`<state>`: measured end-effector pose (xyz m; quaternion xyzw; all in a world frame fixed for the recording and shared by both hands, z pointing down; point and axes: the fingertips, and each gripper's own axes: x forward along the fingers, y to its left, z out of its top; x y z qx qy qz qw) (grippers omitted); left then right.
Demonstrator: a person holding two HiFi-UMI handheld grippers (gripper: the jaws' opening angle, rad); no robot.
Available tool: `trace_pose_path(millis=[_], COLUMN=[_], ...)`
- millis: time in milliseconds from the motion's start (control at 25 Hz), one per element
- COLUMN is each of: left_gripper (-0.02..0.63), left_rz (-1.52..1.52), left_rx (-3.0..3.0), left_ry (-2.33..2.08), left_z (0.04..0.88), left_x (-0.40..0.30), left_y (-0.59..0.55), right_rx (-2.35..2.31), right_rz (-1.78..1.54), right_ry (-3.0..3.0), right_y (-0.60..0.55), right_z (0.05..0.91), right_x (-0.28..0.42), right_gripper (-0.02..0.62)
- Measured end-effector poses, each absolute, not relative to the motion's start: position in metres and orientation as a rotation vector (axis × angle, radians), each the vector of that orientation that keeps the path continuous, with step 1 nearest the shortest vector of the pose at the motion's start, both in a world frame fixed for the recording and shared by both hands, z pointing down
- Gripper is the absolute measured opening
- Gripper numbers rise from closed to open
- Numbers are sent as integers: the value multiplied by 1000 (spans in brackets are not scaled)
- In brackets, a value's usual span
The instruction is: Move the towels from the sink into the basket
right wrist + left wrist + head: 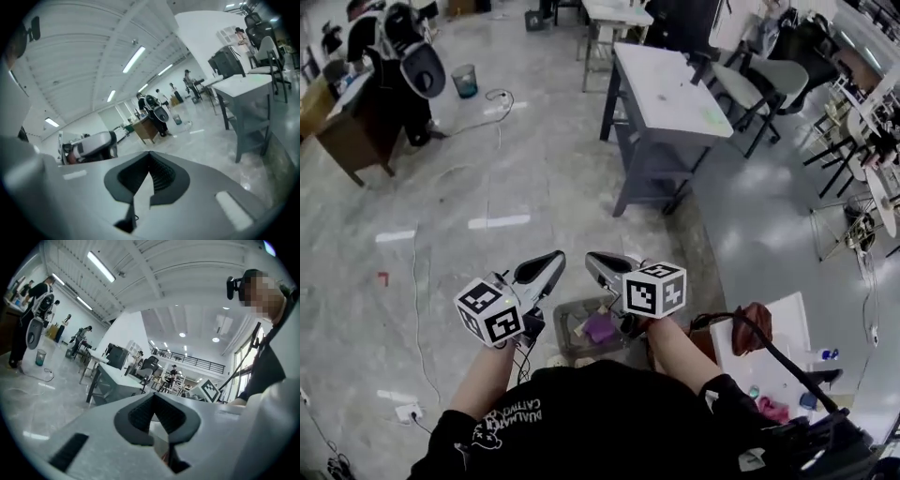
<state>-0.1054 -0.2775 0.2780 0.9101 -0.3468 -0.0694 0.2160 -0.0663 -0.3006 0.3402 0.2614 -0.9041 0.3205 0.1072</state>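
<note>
**Both grippers closed and empty, held up over the basket**

Your left gripper (551, 262) and right gripper (598, 264) are raised side by side in front of your chest, their tips near each other but not touching and pointing out across the room.

In the left gripper view, your left gripper (153, 395) has its jaws brought together. The dark ribbed pads (140, 416) meet at the tip, and nothing sits between them. The only opening is the notch behind the tip, and through it you see just the room beyond.

The right gripper view shows the same for your right gripper (150, 153). Its pads (161, 178) are closed tip to tip with nothing caught in them. Neither gripper touches any object.

In the head view, the grey basket (567, 319) stands on the floor (487, 169) directly below the gap between your two grippers, close in front of you. A purple towel (600, 328) lies inside it, crumpled, towards the side nearer your right arm. Part of the basket is hidden by your right gripper and forearm.

To your right there is a white counter (773, 342) with a brown bag (753, 326) at its near corner. A small pink bundle (772, 410) lies further down that side, but it is too small to say whether it is a towel. You cannot make out the sink from here.

Ahead of you a grey table (666, 103) stands well clear of both grippers.
</note>
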Motion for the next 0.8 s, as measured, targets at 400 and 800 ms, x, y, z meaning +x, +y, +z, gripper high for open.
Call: trace_pose_path(millis=[400,800], left_gripper=[6,6], left_rz=[-293,-293], left_rx=[2801,2821], left_ry=[-833,-889], left_z=[115,106], left_x=[-108,-135], left_y=[-248,-235], right_rx=[713,798], right_rz=[525,283], right_ry=[-3077,-3028], right_y=[-281,-263], right_z=[129,119], right_x=[-95,-109], right_gripper=[5,5])
